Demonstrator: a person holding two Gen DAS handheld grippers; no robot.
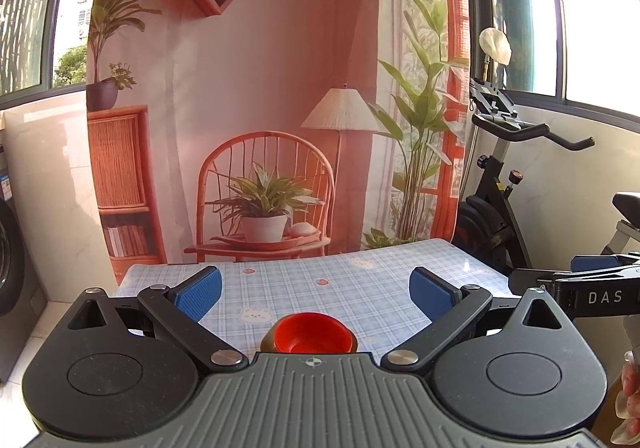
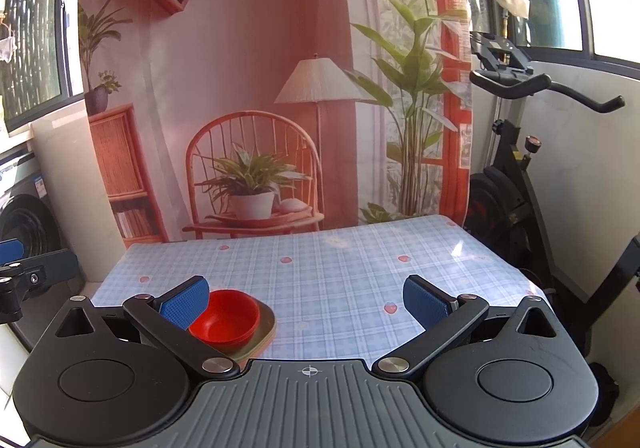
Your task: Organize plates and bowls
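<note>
Left wrist view: the left tool (image 1: pixel 316 290) hangs over the near edge of the table (image 1: pixel 360 288), blue pads spread wide, nothing between them. Just below, the red bowl (image 1: pixel 310 334) sits on a tan plate (image 1: pixel 267 344), half hidden by the tool's body. From the right wrist, the right tool (image 2: pixel 306 298) is wide and empty too; the bowl (image 2: pixel 225 315) rests on the plate (image 2: pixel 266 322) at the table's near left, right beside its left pad (image 2: pixel 185 302). An exercise bike (image 2: pixel 516 151) stands off to the right.
</note>
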